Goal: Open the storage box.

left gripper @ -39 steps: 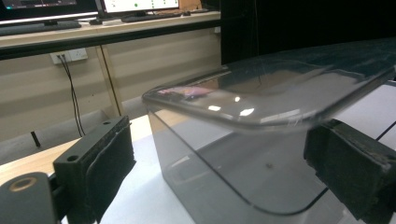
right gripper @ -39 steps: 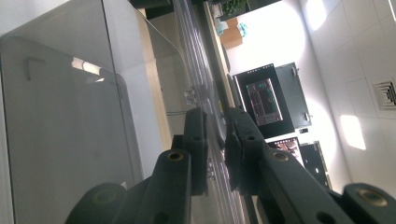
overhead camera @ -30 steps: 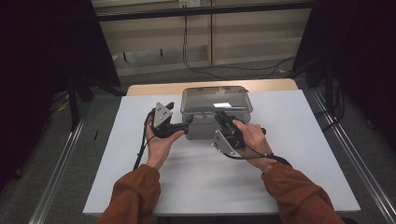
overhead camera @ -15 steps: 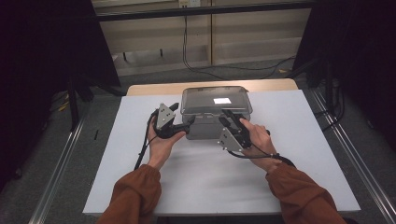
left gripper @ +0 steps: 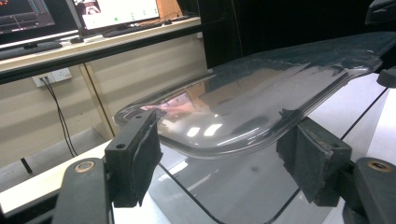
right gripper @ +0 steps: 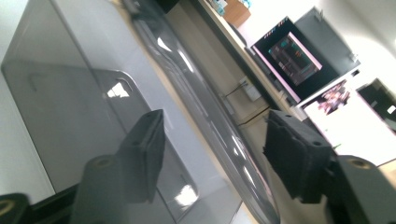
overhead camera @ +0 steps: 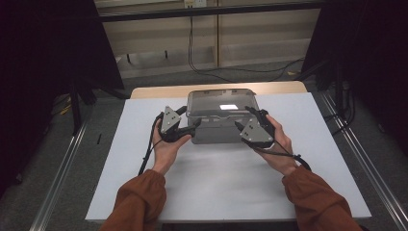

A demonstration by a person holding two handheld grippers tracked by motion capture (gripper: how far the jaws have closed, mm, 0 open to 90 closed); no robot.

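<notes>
Smoky grey box on the white surface

The translucent lidded box (overhead camera: pixel 220 116) gleams glossy, corners rounded; left gripper (overhead camera: pixel 188 130) and right gripper (overhead camera: pixel 242 126) flank it, jaws spread.

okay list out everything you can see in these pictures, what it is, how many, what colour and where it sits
box: one, grey translucent plastic, at the middle of the table's far half.
lid: one, smoky clear plastic, on top of the box.
table: one, white top, wooden edge at the far side.
monitors: at least two, lit screens, on a desk beyond the table.
cables: several, black, on the floor behind the table.
left gripper: one, black with grey plate, at the box's left end, fingers open around the lid's rim.
right gripper: one, black with grey plate, at the box's right end, fingers open.
sleeves: two, rust orange, at the bottom edge.
</notes>
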